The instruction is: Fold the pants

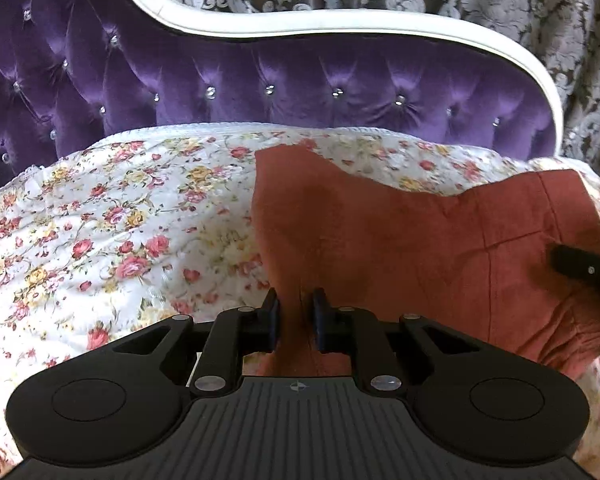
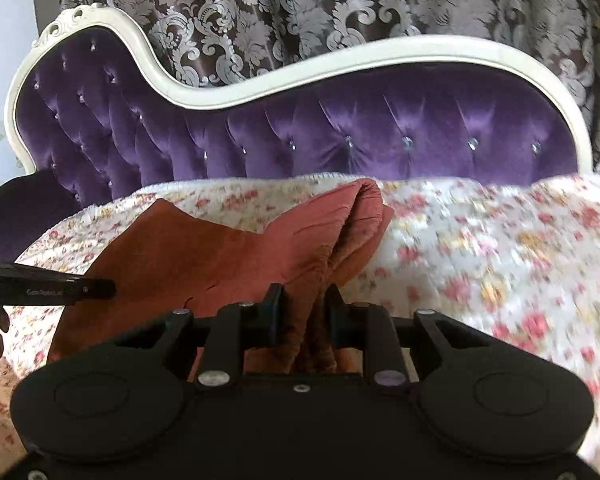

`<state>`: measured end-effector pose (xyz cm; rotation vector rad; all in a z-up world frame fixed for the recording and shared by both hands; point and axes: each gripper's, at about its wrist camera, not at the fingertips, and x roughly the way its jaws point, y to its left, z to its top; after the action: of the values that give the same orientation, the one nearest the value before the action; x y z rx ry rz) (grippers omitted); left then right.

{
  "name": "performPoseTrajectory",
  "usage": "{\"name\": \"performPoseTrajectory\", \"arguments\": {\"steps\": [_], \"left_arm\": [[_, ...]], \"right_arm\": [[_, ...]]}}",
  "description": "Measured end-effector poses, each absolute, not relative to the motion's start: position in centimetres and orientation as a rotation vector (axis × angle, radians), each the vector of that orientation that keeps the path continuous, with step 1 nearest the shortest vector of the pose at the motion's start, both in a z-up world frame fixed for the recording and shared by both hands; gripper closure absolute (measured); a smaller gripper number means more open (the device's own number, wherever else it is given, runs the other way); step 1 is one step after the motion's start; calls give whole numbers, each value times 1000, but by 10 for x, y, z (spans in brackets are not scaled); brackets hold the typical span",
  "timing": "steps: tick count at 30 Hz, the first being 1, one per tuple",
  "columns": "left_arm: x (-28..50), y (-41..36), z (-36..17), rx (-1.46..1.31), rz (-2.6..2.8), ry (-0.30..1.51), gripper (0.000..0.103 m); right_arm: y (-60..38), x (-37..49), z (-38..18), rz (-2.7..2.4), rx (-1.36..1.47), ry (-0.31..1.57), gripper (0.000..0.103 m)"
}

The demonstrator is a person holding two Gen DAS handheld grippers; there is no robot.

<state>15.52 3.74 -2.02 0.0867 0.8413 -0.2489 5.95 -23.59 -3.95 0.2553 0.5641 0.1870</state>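
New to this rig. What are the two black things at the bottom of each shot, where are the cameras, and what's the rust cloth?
There is no robot arm here. A person holds a two-finger gripper in each hand, and each gripper has a fisheye camera looking forward along its fingers.

In the left wrist view, the black hardware at the bottom is the left gripper. In the right wrist view, it is the right gripper. Each gripper also pokes in at the edge of the other's picture.

The rust cloth is a pair of pants lying on a floral quilt. Behind that is a purple tufted backrest with a white frame, and then a patterned curtain.

Both grippers have their jaws closed on the pants. The left pinches a thin edge, while the right holds a thicker bunched fold.
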Motion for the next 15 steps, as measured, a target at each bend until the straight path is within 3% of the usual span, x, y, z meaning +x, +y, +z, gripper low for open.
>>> {"name": "performPoseTrajectory", "arguments": {"steps": [2, 4, 6, 7, 15], "left_arm": [[165, 39, -32, 98, -233, 894, 83], [175, 40, -49, 107, -196, 954, 71], [175, 41, -58, 108, -197, 946, 68], [173, 39, -57, 133, -191, 935, 66], [144, 30, -25, 204, -147, 855, 66]], "right_arm": [[-235, 72, -49, 177, 242, 583, 70], [-237, 88, -67, 142, 254, 672, 67], [-241, 99, -89, 99, 291, 741, 54], [-245, 98, -95, 96, 323, 730, 53], [-242, 68, -59, 35, 243, 602, 53]]}}
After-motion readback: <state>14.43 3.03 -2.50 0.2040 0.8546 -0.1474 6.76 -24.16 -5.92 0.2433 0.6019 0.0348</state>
